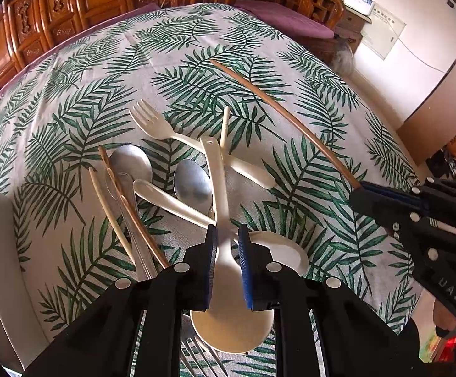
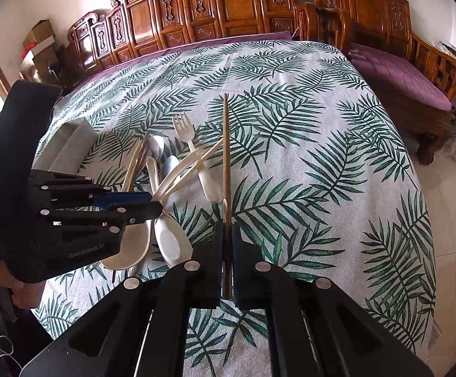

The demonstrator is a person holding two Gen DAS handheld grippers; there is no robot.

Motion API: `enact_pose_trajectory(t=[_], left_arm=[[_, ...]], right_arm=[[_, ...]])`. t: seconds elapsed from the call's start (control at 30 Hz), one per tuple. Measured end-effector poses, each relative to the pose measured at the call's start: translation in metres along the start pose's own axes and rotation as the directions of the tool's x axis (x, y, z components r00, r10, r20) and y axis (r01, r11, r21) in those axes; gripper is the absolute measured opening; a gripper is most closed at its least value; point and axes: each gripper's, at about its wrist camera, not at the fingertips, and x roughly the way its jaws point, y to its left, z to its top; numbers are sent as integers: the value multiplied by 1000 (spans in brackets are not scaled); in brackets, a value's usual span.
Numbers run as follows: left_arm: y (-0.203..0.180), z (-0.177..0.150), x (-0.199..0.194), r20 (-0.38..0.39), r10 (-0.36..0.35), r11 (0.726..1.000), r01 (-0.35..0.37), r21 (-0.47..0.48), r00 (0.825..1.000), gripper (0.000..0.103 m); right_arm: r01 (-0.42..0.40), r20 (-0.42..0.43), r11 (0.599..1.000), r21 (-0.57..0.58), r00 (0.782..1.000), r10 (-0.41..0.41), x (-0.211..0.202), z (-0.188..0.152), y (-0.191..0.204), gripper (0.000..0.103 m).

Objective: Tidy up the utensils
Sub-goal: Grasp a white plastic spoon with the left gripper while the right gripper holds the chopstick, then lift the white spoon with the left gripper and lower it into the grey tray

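**Cream spoon and brown chopstick both clamped: mind the pile**

Cream plastic spoon sits pinched at its neck in your left gripper, bowl back toward the camera, handle running forward over the utensil pile. Your right gripper is closed on a brown wooden chopstick, just right of the pile, the stick pointing toward the far side of the table.

Biggest risk I'd guess: the spoon handle crosses over the cream fork and a metal spoon, so tilting it could snag them and scatter the pile. The chopstick is thin and gripped near one end, so it might pivot or slip.

Room-wise, the leaf-print tablecloth is wide open right of the pile. Left of it sits a grey box, and your grippers are near each other, so watch for a bump.
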Motion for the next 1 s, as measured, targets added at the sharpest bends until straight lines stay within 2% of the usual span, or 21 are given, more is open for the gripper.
enact_pose_trajectory(t=[0.23,0.27,0.3,0.57,1.0], left_arm=[[2,0,1,9,2,1000,-2,-5,1000,18],[3,0,1,11,0,1000,0,-8,1000,16],[3,1,1,15,9,1000,-9,-8,1000,8],[3,0,-3,27,44,999,-44,-7,999,7],[28,-12,-66,135,79,997,-77,-22,988,8]], right_arm=[[-1,-6,1000,-17,1000,1,3,-2,6,6],[-1,-7,1000,-20,1000,1,3,-2,7,6],[-1,-8,1000,-21,1000,1,3,-2,7,6],[3,-6,1000,-21,1000,-3,2,-2,7,6],[-9,5,998,-61,1000,9,-1,-1,25,6]])
